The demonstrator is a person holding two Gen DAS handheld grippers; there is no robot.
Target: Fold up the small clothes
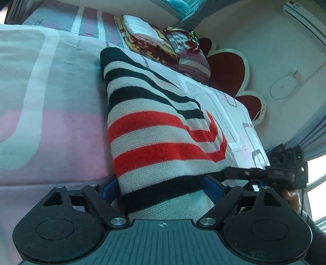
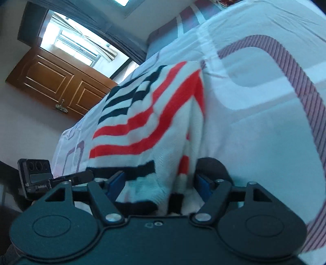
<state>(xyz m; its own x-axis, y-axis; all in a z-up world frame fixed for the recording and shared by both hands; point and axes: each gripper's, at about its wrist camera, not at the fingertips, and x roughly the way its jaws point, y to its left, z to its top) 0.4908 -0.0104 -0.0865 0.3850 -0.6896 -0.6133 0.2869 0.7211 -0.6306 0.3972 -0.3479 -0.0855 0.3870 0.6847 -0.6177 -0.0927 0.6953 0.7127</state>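
A small knit sweater (image 1: 154, 130) with black, red and white stripes lies on the bed (image 1: 51, 114). Its near edge runs between the blue pads of my left gripper (image 1: 161, 189), which grips it. In the right wrist view the same sweater (image 2: 154, 126) drapes over and between the blue pads of my right gripper (image 2: 159, 183), which also holds its edge. The fingertips of both grippers are hidden under the cloth. The right gripper's body shows at the lower right of the left wrist view (image 1: 285, 169). The left gripper shows at the lower left of the right wrist view (image 2: 38, 175).
Folded cloths (image 1: 163, 44) are stacked at the far end of the bed by a red flower-shaped headboard (image 1: 228, 69). A wooden door (image 2: 55, 81) and a window (image 2: 77, 44) stand beyond the bed's edge. An air conditioner (image 1: 305, 18) hangs on the wall.
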